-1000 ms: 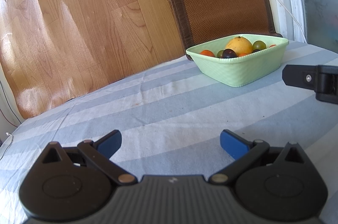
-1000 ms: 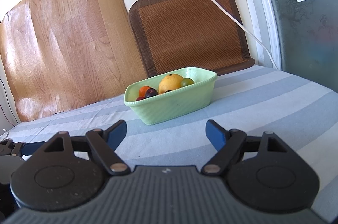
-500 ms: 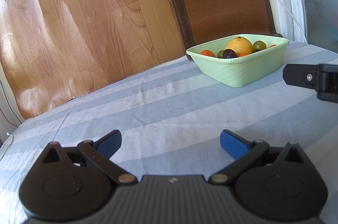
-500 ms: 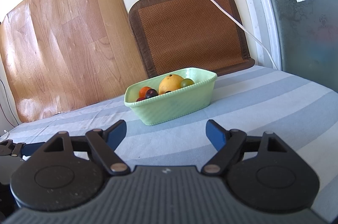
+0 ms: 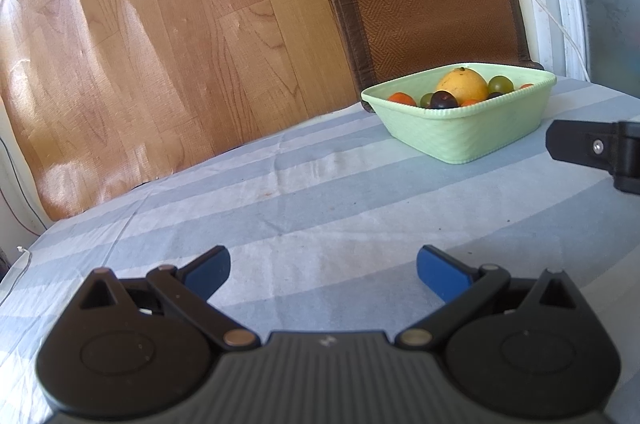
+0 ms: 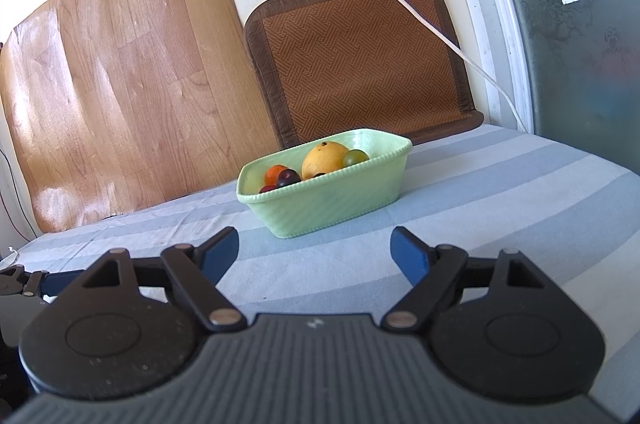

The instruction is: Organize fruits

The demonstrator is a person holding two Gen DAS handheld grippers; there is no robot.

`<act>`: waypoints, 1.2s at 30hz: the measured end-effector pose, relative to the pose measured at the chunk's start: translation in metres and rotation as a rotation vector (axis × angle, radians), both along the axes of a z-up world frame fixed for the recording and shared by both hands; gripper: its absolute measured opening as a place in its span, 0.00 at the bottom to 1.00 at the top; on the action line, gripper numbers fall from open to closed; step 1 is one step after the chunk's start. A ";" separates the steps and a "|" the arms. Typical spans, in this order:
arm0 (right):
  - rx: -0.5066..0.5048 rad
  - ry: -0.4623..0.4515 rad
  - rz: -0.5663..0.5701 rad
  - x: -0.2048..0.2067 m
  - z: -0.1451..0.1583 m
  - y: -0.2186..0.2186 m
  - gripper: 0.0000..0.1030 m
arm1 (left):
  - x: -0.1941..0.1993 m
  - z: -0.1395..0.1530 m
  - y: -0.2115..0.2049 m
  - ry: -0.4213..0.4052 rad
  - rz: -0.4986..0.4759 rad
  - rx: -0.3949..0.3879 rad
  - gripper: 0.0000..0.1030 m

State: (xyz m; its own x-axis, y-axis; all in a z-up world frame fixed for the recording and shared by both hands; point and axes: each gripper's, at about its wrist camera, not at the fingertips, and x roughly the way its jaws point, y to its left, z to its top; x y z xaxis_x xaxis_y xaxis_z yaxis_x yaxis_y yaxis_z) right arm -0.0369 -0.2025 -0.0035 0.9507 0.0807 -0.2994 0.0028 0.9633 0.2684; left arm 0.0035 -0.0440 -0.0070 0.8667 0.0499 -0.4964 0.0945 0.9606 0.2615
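sitting on the striped blue cloth (image 6: pixel 500 192), a pale green bowl (image 6: pixel 332 202) holds the fruit: a big yellow-orange citrus (image 6: pixel 325 160), a green grape (image 6: pixel 355 157), a dark plum-coloured grape (image 6: pixel 288 178) and a small orange fruit (image 6: pixel 276 173) near its left end. in the right wrist view the bowl lies straight ahead of the right gripper (image 6: pixel 315 248), beyond the tips and apart from them; its blue-padded fingers (image 6: pixel 409 256) are spread wide, holding nothing and touching nothing. in the left wrist view the same bowl (image 5: pixel 472 132) stands farther off and to the right, well apart from the left gripper (image 5: pixel 323 270), whose fingers (image 5: pixel 440 274) are likewise spread wide over bare cloth (image 5: pixel 280 208) with nothing between them. behind the bowl a brown woven mat (image 6: pixel 360 64) leans on the wall, beside a wood-grain sheet (image 6: pixel 120 84).
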 end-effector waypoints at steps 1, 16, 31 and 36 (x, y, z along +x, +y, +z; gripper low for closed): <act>0.002 -0.003 -0.001 -0.001 0.000 0.000 0.84 | 0.000 0.001 0.001 -0.004 0.006 -0.001 1.00; -0.054 -0.007 -0.025 -0.018 0.018 0.001 0.85 | -0.003 0.017 0.009 0.090 0.093 -0.057 1.00; -0.060 -0.031 -0.005 -0.015 0.061 -0.018 0.88 | -0.021 0.080 0.003 -0.042 0.092 -0.101 1.00; -0.046 -0.050 -0.010 -0.020 0.071 -0.025 0.89 | -0.023 0.095 -0.003 -0.088 0.079 -0.085 1.00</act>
State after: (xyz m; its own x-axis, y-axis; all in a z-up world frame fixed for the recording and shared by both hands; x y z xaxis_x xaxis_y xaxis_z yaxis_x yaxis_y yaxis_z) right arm -0.0566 -0.2275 0.0671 0.9653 0.0581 -0.2545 0.0002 0.9747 0.2235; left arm -0.0197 -0.0466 0.0877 0.9019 0.0810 -0.4242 -0.0022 0.9831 0.1830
